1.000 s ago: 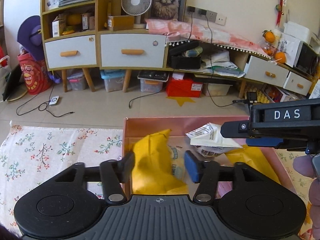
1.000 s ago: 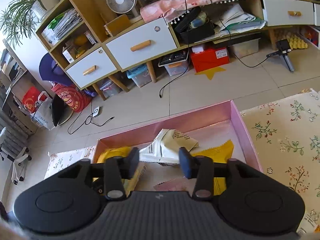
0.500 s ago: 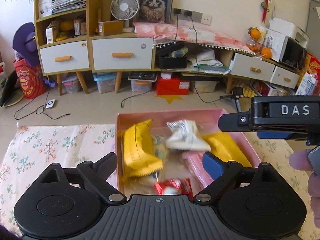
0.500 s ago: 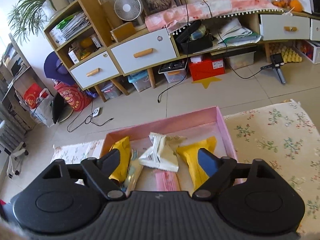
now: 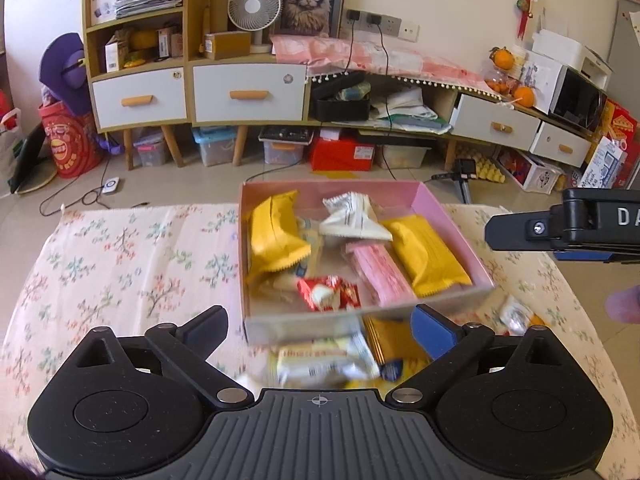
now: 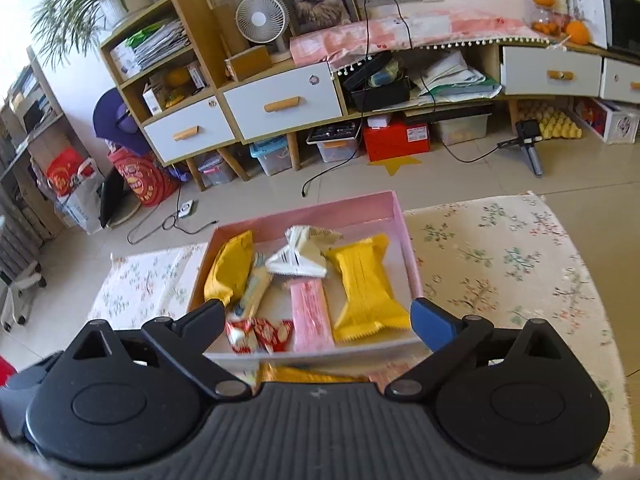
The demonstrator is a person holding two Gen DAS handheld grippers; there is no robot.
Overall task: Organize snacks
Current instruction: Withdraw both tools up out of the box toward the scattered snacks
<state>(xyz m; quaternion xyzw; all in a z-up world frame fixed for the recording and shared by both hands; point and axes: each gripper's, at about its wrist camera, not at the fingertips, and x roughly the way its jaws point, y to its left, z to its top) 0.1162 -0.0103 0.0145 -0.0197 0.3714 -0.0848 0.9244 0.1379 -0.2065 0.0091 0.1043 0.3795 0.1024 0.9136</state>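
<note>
A pink box [image 5: 452,216] on the flowered tablecloth holds two yellow packets [image 5: 276,240], a white packet [image 5: 352,220], a pink bar [image 5: 380,272] and a red-and-white candy [image 5: 328,292]. My left gripper [image 5: 322,326] hovers short of the box's near wall, jaws opening wide with nothing gripped. Loose snacks lie under it: a pale packet [image 5: 320,360] and a gold one [image 5: 388,340]. My right gripper [image 6: 320,318] hangs above the near end of the box [image 6: 408,248], jaws also opening and empty, above the pink bar [image 6: 310,316] and a yellow packet [image 6: 364,288].
A small wrapped candy [image 5: 516,316] lies right of the box. The other gripper's black body [image 5: 580,228] juts in from the right, with a fingertip [image 5: 624,304] below it. Bare tablecloth [image 5: 120,264] spreads left of the box. Behind the table are floor and cabinets [image 6: 280,104].
Both grippers have drawn back and up from the box and spread their jaws wide. The yellow packet and the white packet that sat between the jaws now lie in the box.
</note>
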